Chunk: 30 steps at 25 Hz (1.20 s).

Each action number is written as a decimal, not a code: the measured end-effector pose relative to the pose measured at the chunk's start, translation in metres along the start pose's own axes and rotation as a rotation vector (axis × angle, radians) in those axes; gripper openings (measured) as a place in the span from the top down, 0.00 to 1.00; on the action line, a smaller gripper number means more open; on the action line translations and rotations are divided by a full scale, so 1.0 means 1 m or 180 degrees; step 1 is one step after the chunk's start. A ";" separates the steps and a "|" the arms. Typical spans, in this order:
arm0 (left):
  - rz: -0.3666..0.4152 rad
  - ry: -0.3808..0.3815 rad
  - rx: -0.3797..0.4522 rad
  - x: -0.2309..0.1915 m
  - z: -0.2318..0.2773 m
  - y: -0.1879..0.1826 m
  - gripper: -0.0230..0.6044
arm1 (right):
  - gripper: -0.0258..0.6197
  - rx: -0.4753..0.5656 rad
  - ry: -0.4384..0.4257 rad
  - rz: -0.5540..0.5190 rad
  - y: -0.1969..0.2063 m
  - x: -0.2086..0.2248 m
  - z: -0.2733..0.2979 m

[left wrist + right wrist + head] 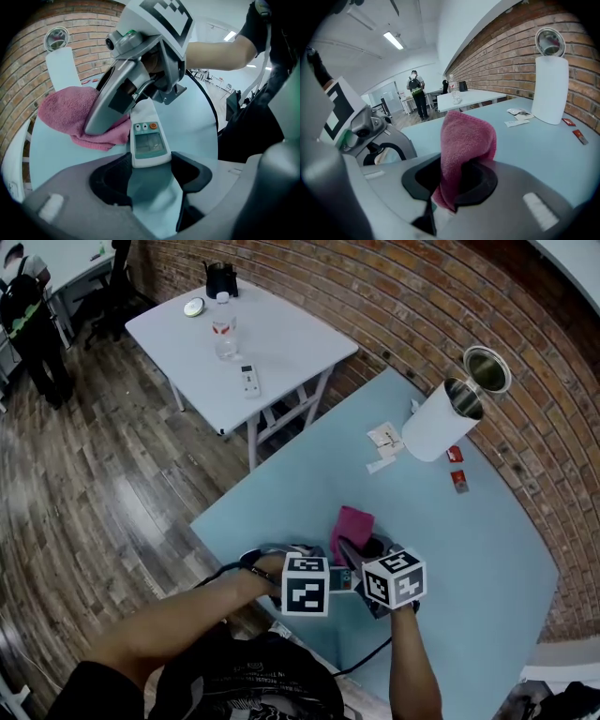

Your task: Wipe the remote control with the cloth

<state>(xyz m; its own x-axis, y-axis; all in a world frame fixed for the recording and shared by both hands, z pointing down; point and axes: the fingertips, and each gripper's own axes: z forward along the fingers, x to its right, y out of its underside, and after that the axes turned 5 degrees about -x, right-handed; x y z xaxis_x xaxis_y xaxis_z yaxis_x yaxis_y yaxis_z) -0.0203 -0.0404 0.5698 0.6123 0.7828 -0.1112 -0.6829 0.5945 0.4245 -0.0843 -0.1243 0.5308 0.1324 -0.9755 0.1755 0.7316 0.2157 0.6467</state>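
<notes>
Two tables are sitting in front of you, and behind them a long red brick wall (394, 296) is running along the far side. You are working at the larger one, a light blue table (469, 549). The smaller white folding table (281, 343) is standing well apart on the wooden floor (84, 502). On the blue table, by the wall, a tall white cylinder (439, 423) is standing upright.

Your left gripper (150, 176) is pointing steeply down at the near part of the blue table. Its jaws are standing fairly wide and clamping the near end of the white slim remote control (149, 136), one pad pressing on each long edge. The remote is lying flat on the blue surface with its small screen and buttons facing up. Its far end is reaching under your right gripper (452, 180).

That right gripper is closing its jaws on the pink terry cloth (466, 140), which is sticking up between them in a folded peak. In the left gripper view, the rest of the cloth is spreading over the table on the left of the remote and is bunching against the remote's left edge.

Smaller things are lying elsewhere. A clear plastic bottle (225, 334) and a second white remote (249, 381) are resting on the white table, and some scraps of white paper (384, 442) are lying near the cylinder.
</notes>
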 end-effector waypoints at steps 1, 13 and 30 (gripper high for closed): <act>-0.0003 -0.0005 0.0002 0.000 0.000 0.001 0.55 | 0.85 0.0003 -0.0019 -0.0005 -0.001 -0.003 0.002; -0.0053 -0.0018 0.0054 0.000 -0.001 0.002 0.55 | 0.85 0.0086 -0.0038 0.0078 -0.008 -0.016 0.005; -0.1673 0.0876 0.0689 -0.010 -0.017 -0.004 0.56 | 0.85 0.1321 0.1231 0.1616 0.033 0.077 -0.123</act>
<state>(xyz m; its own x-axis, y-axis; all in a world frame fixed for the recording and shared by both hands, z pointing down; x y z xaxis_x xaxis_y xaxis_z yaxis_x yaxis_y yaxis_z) -0.0307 -0.0475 0.5540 0.6995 0.4319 -0.5693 -0.2049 0.8845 0.4192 0.0324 -0.1976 0.4740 0.6664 -0.6814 0.3027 0.2171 0.5658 0.7955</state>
